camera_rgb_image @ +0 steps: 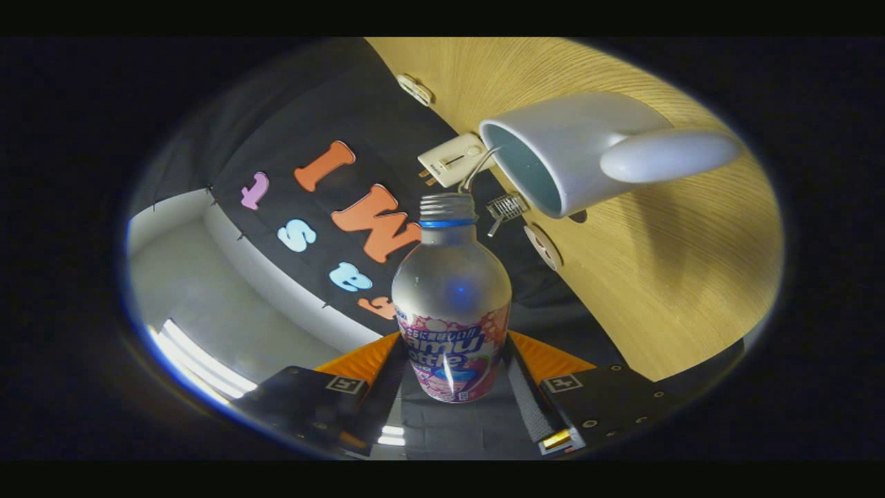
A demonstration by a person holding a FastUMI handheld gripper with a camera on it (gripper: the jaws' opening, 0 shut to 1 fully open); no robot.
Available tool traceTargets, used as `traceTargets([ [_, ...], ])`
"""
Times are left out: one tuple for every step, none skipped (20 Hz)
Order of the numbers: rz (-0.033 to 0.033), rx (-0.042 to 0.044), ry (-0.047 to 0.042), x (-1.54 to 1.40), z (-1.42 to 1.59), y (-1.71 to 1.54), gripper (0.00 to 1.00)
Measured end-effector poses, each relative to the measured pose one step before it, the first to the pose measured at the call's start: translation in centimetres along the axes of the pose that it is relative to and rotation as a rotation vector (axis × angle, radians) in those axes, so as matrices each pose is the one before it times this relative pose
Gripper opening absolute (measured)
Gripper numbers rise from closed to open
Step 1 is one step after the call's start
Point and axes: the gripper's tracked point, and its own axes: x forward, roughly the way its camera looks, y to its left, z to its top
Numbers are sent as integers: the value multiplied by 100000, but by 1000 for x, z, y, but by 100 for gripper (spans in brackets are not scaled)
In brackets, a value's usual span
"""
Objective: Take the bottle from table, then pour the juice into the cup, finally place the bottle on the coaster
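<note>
Bottle (453,304): clamped between both fingers of gripper (453,387), tilted, open mouth toward cup (553,155)
Cup: on wooden table (664,277), just beyond bottle mouth
Juice: level hard to make out
Coaster: cannot tell which object

We see a clear glossy plastic bottle (451,304) with printed wrapper, a smooth glazed ceramic cup (588,149) at one o'clock, and a matt wood-grain table (664,277).
</note>
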Motion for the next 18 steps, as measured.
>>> traceTargets([
  [-67, 510, -8, 38, 5, 60, 78],
  [334, 513, 174, 123, 111, 70, 78],
  [78, 372, 208, -112, -60, -54, 78],
  [686, 969, 227, -12, 40, 115, 78],
  [406, 868, 378, 0, -103, 102, 78],
  [724, 518, 391, 48, 3, 105, 78],
  [155, 328, 92, -105, -56, 87, 78],
  [1166, 1430, -223, 60, 205, 171, 78],
  [84, 472, 409, -71, -206, -31, 78],
  [827, 698, -156, 44, 85, 104, 78],
  [225, -27, 175, -84, -36, 96, 78],
  [959, 589, 13, 44, 105, 232, 78],
  [261, 60, 300, 19, -124, 77, 78],
  [596, 655, -176, -27, 141, 150, 78],
  [-219, -139, 21, 3, 58, -110, 78],
  [115, 302, 25, 5, 35, -52, 78],
  [46, 264, 143, -8, -106, 11, 78],
  [192, 464, 144, 57, 87, 42, 78],
])
